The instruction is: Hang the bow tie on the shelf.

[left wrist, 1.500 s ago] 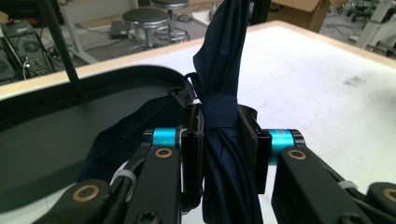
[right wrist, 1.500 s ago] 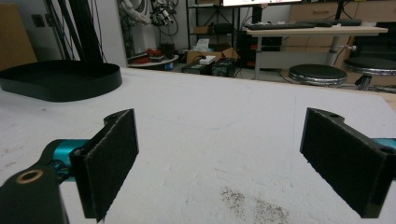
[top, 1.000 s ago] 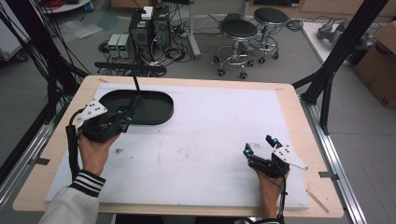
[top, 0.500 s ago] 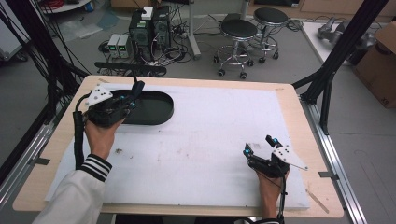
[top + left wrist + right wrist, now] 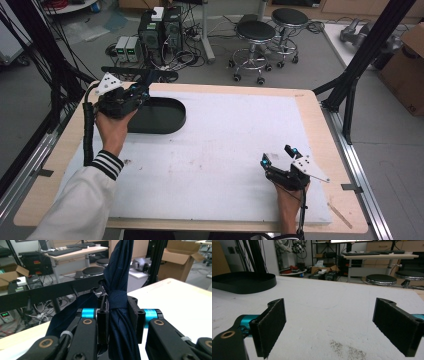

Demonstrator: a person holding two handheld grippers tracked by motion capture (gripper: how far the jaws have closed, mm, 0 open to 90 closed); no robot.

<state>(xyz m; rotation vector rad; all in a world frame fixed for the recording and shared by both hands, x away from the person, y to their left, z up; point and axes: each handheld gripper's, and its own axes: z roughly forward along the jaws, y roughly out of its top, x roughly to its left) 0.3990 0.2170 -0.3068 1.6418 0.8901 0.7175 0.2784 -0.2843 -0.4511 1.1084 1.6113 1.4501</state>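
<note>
Cloth (image 5: 120, 302) inside left gripper (image 5: 117, 315)

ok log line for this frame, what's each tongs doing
left tongs: shut on dark blue cloth, raised by black tray | right tongs: open, empty, low over white mat

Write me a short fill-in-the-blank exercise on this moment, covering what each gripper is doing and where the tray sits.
1. The left gripper is shut on a dark blue ____.
2. The right gripper has its jaws ____, with nothing between them.
3. In the high view, the black tray lies near the table's far ____ corner.
4. The white mat under the right gripper shows a patch of dark ____.

Missing words: cloth; open; left; specks
</note>
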